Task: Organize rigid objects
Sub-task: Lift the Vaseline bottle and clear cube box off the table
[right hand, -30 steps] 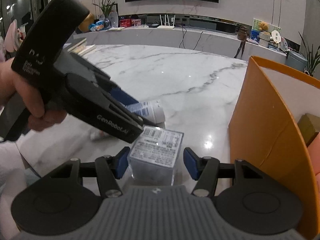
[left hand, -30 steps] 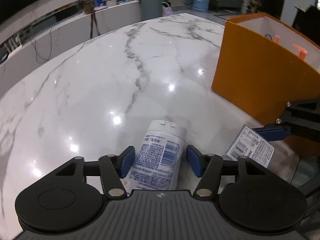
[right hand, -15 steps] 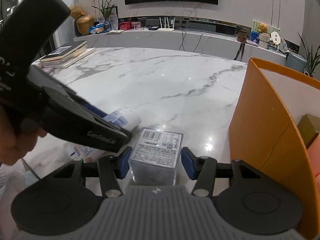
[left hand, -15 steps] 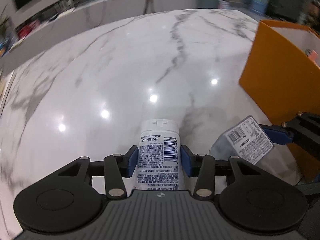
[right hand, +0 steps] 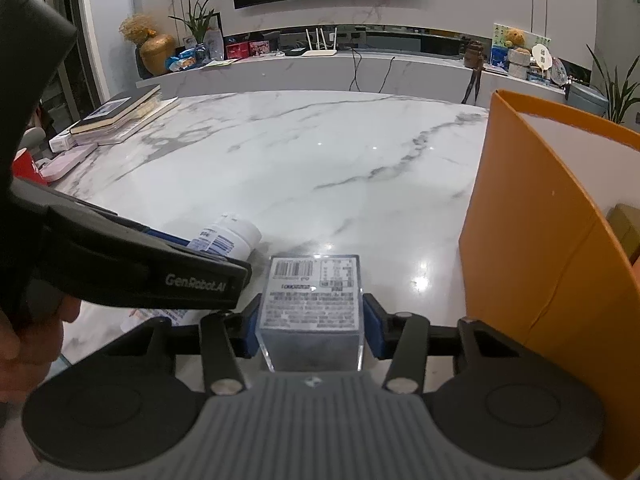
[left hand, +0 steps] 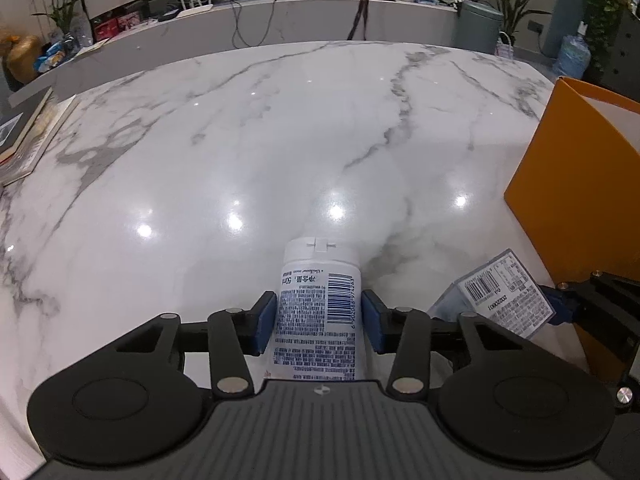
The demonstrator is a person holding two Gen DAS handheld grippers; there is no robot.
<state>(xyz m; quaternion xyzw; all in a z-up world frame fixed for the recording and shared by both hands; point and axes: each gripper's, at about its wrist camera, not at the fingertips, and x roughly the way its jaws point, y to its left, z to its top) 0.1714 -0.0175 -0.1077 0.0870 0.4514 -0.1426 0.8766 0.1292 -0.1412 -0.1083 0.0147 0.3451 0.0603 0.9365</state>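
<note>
On a marble surface (left hand: 240,140) beside an orange box (right hand: 540,240), the left gripper (left hand: 319,320) jaws are closing onto a white tube (left hand: 318,308); the right gripper (right hand: 311,326) jaws are closing onto a clear labelled box (right hand: 312,300).

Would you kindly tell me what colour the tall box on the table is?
Orange outside, white inside; the box shows best in the right wrist view.

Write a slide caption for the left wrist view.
Left hand-held gripper closing on a white tube lying on the marble table.
</note>
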